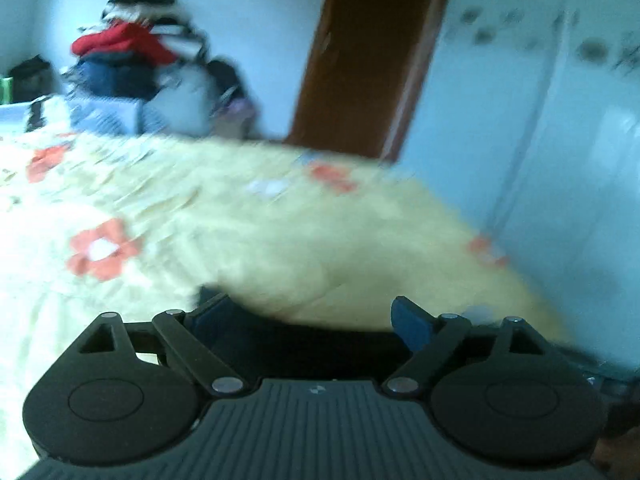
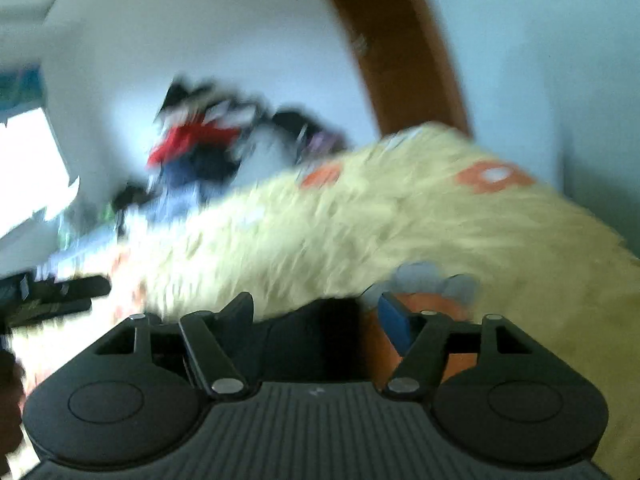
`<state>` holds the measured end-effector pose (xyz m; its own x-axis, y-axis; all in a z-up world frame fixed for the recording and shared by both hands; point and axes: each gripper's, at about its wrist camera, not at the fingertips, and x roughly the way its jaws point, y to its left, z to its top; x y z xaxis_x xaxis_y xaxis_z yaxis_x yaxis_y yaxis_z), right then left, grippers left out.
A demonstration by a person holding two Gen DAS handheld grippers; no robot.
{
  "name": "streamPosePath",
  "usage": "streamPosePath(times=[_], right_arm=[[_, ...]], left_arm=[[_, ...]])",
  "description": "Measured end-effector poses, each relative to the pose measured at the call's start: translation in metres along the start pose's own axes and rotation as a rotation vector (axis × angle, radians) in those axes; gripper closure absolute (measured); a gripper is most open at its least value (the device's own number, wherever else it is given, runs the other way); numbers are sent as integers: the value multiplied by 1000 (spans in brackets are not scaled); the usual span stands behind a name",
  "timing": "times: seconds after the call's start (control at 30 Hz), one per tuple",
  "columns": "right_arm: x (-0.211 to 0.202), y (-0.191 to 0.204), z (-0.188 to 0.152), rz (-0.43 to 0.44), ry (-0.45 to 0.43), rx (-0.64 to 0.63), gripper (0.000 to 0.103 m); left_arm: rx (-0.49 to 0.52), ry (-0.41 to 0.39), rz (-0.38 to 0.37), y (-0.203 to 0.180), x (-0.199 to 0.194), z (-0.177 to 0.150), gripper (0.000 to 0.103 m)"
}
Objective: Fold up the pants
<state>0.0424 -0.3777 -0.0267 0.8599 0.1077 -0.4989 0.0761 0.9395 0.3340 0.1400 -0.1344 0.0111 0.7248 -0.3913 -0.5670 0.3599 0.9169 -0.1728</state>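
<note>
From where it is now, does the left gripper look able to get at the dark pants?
Probably yes. The left gripper stands open with dark fabric, apparently the pants, right between its fingers on the floral bedspread; nothing visible blocks it, though blur hides detail.

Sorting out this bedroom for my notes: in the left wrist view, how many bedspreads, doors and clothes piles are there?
Flowered bedspread: 1
Brown door: 1
Clothes pile: 1
Total: 3
</note>
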Motion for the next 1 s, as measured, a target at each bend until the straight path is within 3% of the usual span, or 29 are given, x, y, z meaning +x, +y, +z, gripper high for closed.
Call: streamPosePath(times=[0.07, 0.13, 0.17, 0.2, 0.3, 0.33, 0.37, 0.43, 0.47, 0.53, 0.67, 0.77, 0.83, 0.9, 0.93, 1.0], right_arm=[[12, 9, -1, -34, 33, -79, 34], [10, 9, -2, 41, 40, -79, 44], [12, 8, -4, 78, 55, -57, 55], [13, 6, -4, 95, 63, -43, 62], [24, -2, 1, 142, 75, -20, 67], [27, -6, 2, 167, 77, -1, 68], [30, -11, 4, 194, 82, 22, 69], [31, -17, 6, 223, 71, 47, 75], [30, -19, 6, 229, 65, 53, 77], [28, -16, 8, 230, 41, 47, 77], [25, -15, 11, 203, -30, 39, 77], [39, -18, 4, 56, 58, -1, 78], [31, -22, 4, 23, 52, 3, 76], [15, -17, 8, -108, -19, -25, 76], [7, -10, 11, -150, -59, -71, 74], [-1, 9, 15, -68, -92, -158, 73]], left_arm=[[26, 50, 58, 7, 13, -1, 23], [49, 63, 116, 14, 16, -8, 24], [57, 70, 138, 17, 19, -11, 24], [58, 82, 151, 20, 24, -13, 24], [23, 114, 121, 29, 35, -17, 32], [3, 120, 98, 33, 38, -19, 38], [-29, 127, 81, 38, 45, -20, 51], [-97, 120, 66, 45, 47, -22, 67], [-129, 101, 49, 49, 44, -23, 81], [-159, 77, 42, 56, 40, -24, 93], [-206, 30, 46, 65, 27, -29, 95], [-254, 7, 69, 69, 25, -32, 94], [-258, 11, 71, 70, 26, -33, 91], [-218, 37, 87, 70, 26, -31, 78], [-204, 25, 116, 69, 21, -29, 62], [-143, -30, 192, 62, 4, -24, 57]])
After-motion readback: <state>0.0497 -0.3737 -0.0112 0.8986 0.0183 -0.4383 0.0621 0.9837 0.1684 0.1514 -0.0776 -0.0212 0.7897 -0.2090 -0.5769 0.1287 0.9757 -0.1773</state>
